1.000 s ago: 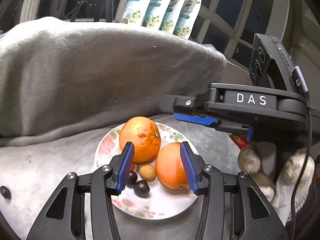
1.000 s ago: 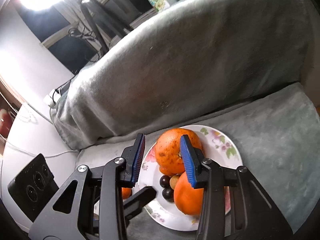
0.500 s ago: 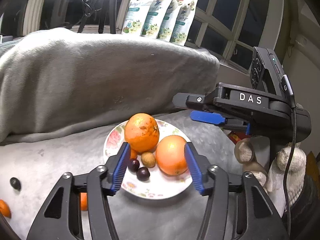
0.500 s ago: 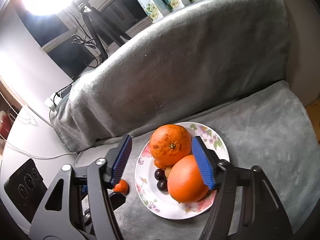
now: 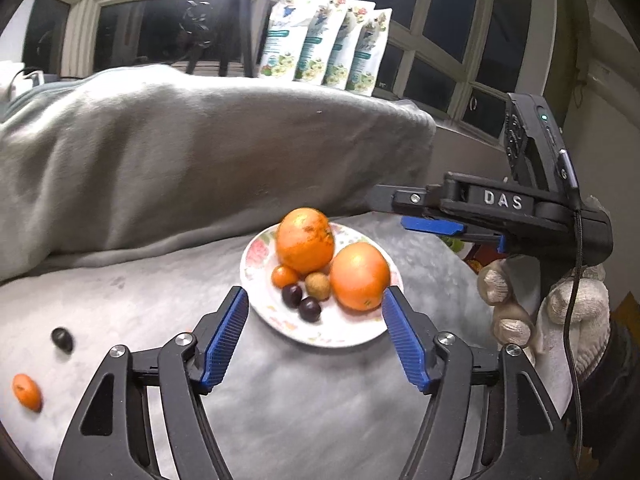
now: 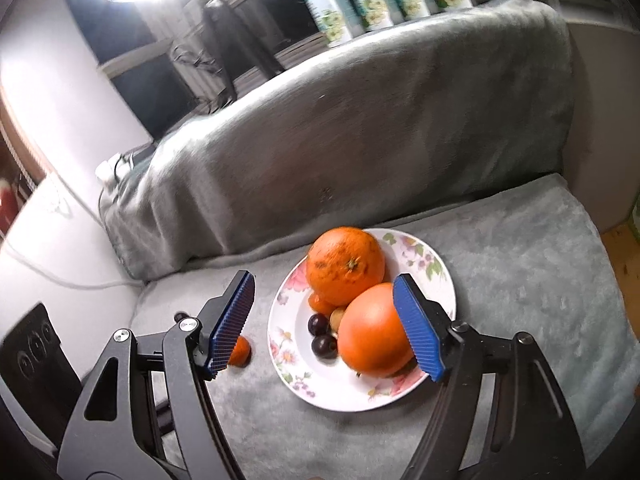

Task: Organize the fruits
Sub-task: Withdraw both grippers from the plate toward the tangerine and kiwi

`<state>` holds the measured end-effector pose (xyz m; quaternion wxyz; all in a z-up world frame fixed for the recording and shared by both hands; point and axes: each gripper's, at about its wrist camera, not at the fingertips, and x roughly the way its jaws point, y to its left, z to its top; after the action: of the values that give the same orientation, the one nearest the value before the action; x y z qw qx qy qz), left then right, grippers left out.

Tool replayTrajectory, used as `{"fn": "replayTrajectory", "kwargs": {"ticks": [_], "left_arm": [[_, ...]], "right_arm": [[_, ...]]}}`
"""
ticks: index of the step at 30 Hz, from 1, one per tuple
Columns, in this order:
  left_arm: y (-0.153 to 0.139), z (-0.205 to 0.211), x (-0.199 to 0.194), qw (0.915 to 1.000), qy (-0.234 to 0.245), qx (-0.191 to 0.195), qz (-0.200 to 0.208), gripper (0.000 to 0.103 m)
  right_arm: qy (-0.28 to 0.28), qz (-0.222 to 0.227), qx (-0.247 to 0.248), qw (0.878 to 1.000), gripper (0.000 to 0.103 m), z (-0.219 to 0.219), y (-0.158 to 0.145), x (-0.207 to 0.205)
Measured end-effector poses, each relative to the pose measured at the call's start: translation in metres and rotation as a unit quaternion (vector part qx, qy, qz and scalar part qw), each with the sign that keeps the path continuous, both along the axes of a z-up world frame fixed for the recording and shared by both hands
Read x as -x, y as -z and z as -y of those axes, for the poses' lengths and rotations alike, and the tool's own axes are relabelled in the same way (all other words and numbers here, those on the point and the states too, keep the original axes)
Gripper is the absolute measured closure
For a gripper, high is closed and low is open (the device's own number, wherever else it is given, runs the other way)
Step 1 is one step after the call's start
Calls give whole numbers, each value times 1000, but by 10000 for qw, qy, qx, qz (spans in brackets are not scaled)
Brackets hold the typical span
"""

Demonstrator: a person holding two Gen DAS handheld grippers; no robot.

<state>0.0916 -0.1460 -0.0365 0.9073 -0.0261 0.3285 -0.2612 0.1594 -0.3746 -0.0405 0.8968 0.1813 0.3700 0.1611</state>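
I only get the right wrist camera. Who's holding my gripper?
Observer: A hand in a white knit glove grips the handle of the right gripper. Its jaws have just been opening and grip nothing.
Child: Is any fruit off the plate besides the little orange one?
Observer: Yes. A small dark fruit lies on the grey blanket near it, not touching it.
Child: Is the other gripper holding anything?
Observer: No. The left gripper is open with nothing between its pads. Its jaws have just been opening too.
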Motion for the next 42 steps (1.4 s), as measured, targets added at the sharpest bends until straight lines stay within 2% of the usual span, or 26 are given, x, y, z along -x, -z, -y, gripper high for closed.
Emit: {"fn": "replayTrajectory", "kwargs": {"ticks": [7, 11, 14, 19, 21, 24, 30, 36, 38, 42], "left_arm": [[7, -35, 8, 9989, -456, 15, -82, 34], [12, -59, 14, 9975, -696, -50, -86, 34], [17, -83, 21, 9954, -945, -132, -113, 34], [30, -131, 33, 9882, -1492, -262, -223, 34], [37, -150, 37, 9843, -1712, -322, -294, 34], [45, -175, 41, 9787, -1987, -336, -389, 34], [58, -207, 43, 9712, -2305, -245, -559, 34], [66, -220, 35, 9694, -2362, -156, -656, 38], [67, -222, 31, 9688, -2380, -169, -664, 40], [73, -227, 22, 9677, -2405, -209, -727, 43]], "right_arm": [[-295, 371, 435, 9979, 28, -30, 1, 20], [-326, 615, 330, 9970, 28, -40, 0, 30], [-525, 619, 300, 9962, 28, -51, 1, 34], [-993, 597, 718, 9907, 27, -81, 5, 43], [-1171, 485, 871, 9881, 22, -94, 8, 44], [-1439, 474, 928, 9841, 21, -112, 15, 48], [-1869, 420, 1033, 9760, 21, -143, 27, 55], [-2172, 372, 1126, 9689, 21, -174, 35, 56], [-2254, 355, 1124, 9671, 22, -181, 37, 56], [-2483, 288, 1236, 9603, 37, -202, 44, 55]]}}
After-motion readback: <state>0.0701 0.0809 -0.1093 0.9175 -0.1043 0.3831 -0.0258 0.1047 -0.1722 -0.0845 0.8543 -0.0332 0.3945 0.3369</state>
